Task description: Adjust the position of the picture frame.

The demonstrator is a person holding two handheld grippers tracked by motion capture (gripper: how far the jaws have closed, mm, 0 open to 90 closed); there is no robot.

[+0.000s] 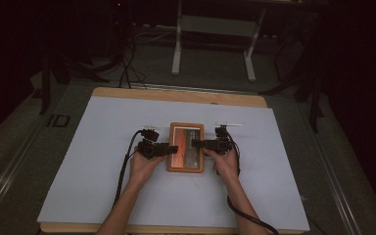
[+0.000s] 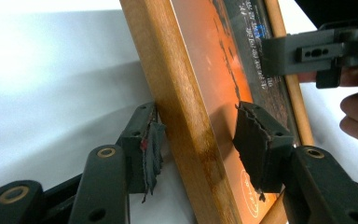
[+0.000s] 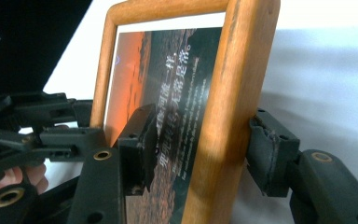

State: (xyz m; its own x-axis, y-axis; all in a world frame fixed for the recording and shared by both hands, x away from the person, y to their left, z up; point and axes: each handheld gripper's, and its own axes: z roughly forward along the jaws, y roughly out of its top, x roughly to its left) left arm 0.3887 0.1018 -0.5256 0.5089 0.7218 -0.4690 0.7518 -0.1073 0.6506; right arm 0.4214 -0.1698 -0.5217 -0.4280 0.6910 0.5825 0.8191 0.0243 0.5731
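Both hands are in, one on each side of a wooden picture frame (image 1: 186, 147) that sits near the middle of the white sheet (image 1: 103, 161) covering the bench (image 1: 176, 95). The left hand-held gripper (image 1: 169, 149) comes at the frame's left rail, the right hand-held gripper (image 1: 198, 144) at its right rail, straight across from each other, and that mirrored setup looks like a plan to share the load and keep the frame level.

From the left gripper view the jaws straddle the wooden rail (image 2: 186, 121), one pad at the outer edge, the other over the orange print. Whether they truly pinch I cannot tell; a sliver of space seems to remain on the inner side.

The right gripper view tells much the same story: jaws either side of the right rail (image 3: 223, 121), outer pad touching the wood, inner pad over the printed face, and firm contact there is unclear.

Gripping the rails rather than the middle makes sense to me, since the wood gives an edge to bite while the print offers nothing to hold
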